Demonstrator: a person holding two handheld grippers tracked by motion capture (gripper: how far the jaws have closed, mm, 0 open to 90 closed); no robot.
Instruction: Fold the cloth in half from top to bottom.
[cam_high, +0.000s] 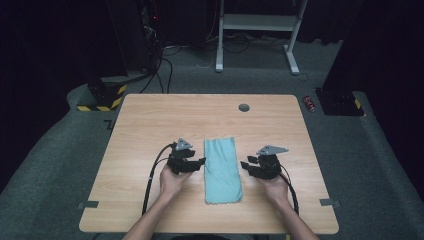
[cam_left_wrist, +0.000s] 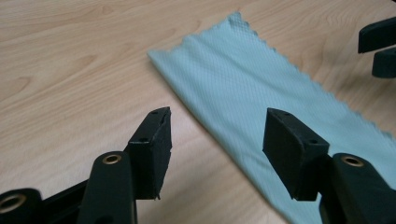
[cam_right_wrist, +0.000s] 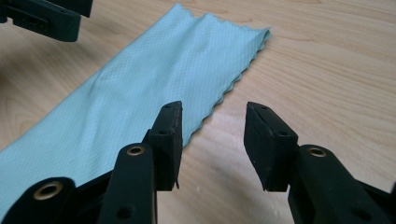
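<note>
I see a rectangular desk (cam_high: 150, 115) with a pale wood-grain top and rounded corners, and a small round grey cap (cam_high: 244, 107) set near its far edge. A light teal cloth (cam_high: 222, 170) lies flat on the desk, folded into a long narrow strip that runs from the middle toward the near edge. Its weave shows a fine dotted texture, soft lengthwise creases, and a scalloped, pinked edge on one long side. I can read no writing or label on the cloth or the desk. My left gripper (cam_high: 202, 161), black with a grey three-cornered plate on top, sits just beside the cloth's left long edge, held in a hand (cam_high: 172, 181). In the left gripper view its flat black pads (cam_left_wrist: 152, 149) stand apart with nothing between them, hanging over the cloth's smooth folded edge and bare wood. My right gripper (cam_high: 243, 164) sits just beside the cloth's right long edge, also released. In the right gripper view its pads (cam_right_wrist: 268, 144) stand apart and grasp nothing, with the scalloped edge lying just below its left pad. Small grey tape tabs (cam_high: 88, 204) mark the desk's near corners.
</note>
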